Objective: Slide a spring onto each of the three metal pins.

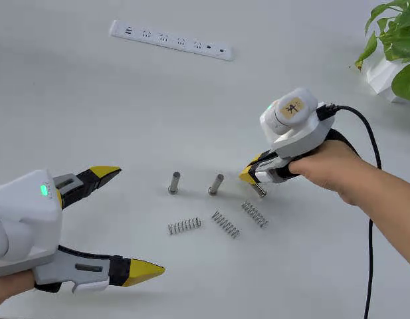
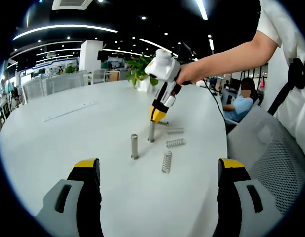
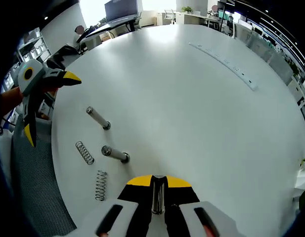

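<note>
Head view: found right gripper (image 1: 252, 176) pinched tight on one metal pin (image 1: 259, 191), held tilted just over the table (image 1: 92, 100). Saw two other pins (image 1: 174, 182) (image 1: 216, 184) standing upright to its left, with three springs (image 1: 184, 226) (image 1: 225, 224) (image 1: 254, 213) lying loose in front. Found left gripper (image 1: 139, 220) spread wide and empty.

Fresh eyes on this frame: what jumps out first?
The right gripper draws the eye, its fingers shut on a metal pin, low over the table right of centre. To its left two upright pins stand with no spring on them, and three springs lie loose just in front. The left gripper hangs wide open at the near left, holding nothing.
</note>
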`<state>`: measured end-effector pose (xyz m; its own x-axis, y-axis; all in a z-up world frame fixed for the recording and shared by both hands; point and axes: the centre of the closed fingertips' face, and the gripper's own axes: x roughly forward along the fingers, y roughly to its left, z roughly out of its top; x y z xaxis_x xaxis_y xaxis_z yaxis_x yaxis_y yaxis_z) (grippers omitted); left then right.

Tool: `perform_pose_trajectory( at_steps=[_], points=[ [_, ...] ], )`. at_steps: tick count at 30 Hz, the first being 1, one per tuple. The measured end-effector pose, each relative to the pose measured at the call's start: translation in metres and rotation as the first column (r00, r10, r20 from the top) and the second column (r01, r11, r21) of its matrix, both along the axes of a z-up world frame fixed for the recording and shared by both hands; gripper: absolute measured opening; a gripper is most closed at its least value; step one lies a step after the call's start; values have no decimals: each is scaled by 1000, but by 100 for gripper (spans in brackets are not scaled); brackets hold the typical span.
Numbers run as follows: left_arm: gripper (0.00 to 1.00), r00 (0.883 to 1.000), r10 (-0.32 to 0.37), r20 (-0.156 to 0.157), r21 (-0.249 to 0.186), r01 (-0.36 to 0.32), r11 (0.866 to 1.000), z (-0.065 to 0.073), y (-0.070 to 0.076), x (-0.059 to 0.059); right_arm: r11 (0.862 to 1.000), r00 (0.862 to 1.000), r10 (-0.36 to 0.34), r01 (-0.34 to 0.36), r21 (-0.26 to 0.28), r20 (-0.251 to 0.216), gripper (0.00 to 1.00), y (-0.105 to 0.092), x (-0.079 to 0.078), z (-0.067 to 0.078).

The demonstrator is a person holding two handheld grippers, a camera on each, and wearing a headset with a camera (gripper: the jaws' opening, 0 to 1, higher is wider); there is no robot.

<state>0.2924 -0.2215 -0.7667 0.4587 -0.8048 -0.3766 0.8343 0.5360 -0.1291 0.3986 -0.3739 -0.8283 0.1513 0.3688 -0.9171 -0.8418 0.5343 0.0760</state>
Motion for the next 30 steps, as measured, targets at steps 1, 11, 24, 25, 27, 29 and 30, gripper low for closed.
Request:
perform_pose_trajectory(
  at_steps=[1, 11, 24, 25, 27, 29, 30],
  points=[
    [98, 1000, 0, 0, 0, 0, 1000, 0, 0, 0, 1000, 1000, -2, 2, 2, 2, 4, 0, -1, 1],
    [98, 1000, -2, 2, -1, 2, 1000, 1, -1, 0, 1000, 1000, -22, 21, 23, 18, 4, -7, -8, 12],
    [98, 1000, -8, 4, 4, 8, 1000, 2, -3, -1, 999, 998, -40, 38, 38, 47, 4, -16, -16, 24],
    [98, 1000, -8, 3, 4, 8, 1000, 2, -3, -1, 998, 998, -41, 39, 39, 49, 4, -17, -16, 24],
    [98, 1000, -10, 3, 5, 10, 1000, 2, -4, -1, 998, 998, -44, 42, 42, 52, 4, -19, -19, 27],
    [98, 1000, -12, 3, 5, 12, 1000, 1, -4, -1, 998, 997, -51, 48, 47, 54, 4, -21, -21, 29],
    [98, 1000, -12, 2, 5, 12, 1000, 1, -4, -1, 998, 997, -53, 50, 48, 56, 4, -21, -22, 29]
  ],
)
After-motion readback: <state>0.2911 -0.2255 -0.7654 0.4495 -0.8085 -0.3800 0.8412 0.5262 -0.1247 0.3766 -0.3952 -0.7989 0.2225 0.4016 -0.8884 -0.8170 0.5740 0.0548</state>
